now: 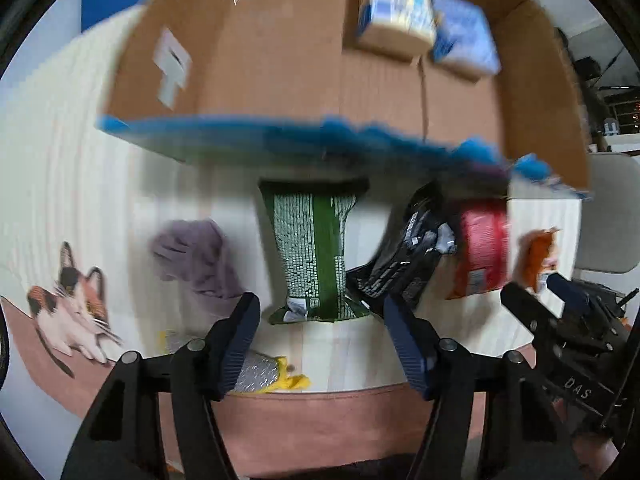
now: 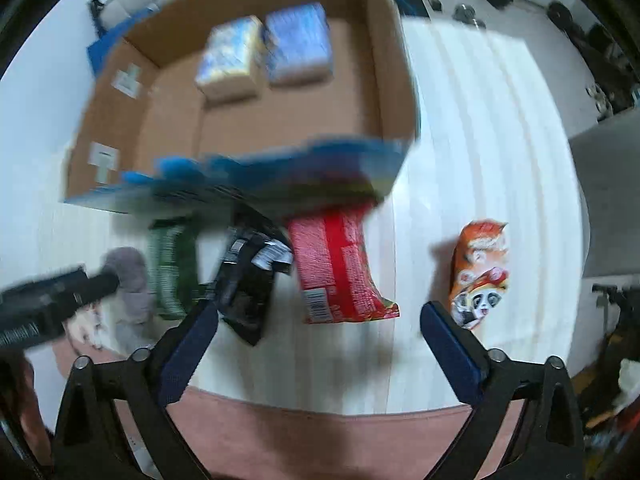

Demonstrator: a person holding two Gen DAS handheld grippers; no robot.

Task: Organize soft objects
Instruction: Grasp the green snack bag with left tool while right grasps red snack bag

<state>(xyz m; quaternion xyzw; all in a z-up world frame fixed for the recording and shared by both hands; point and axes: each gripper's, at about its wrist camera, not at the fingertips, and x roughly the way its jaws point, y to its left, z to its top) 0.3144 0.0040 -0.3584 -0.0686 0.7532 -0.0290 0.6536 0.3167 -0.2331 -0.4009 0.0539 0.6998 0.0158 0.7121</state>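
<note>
An open cardboard box (image 1: 280,60) (image 2: 248,120) stands at the far side of a white mat and holds two blue tissue packs (image 1: 396,4) (image 2: 296,44). In front of it lie a green packet (image 1: 312,248) (image 2: 172,268), a black packet (image 1: 408,256) (image 2: 248,280), a red packet (image 1: 480,248) (image 2: 336,268) and an orange panda packet (image 1: 536,260) (image 2: 480,272). A purple cloth (image 1: 196,256) (image 2: 128,280) lies left. My left gripper (image 1: 320,328) is open and empty before the green packet. My right gripper (image 2: 320,328) is open and empty before the red packet.
A silver and yellow packet (image 1: 260,372) lies under my left fingers. The mat (image 1: 60,200) has a cat picture (image 1: 72,304) at its left and a pink border near me. A grey chair (image 2: 608,200) stands to the right. The right gripper also shows in the left wrist view (image 1: 540,292).
</note>
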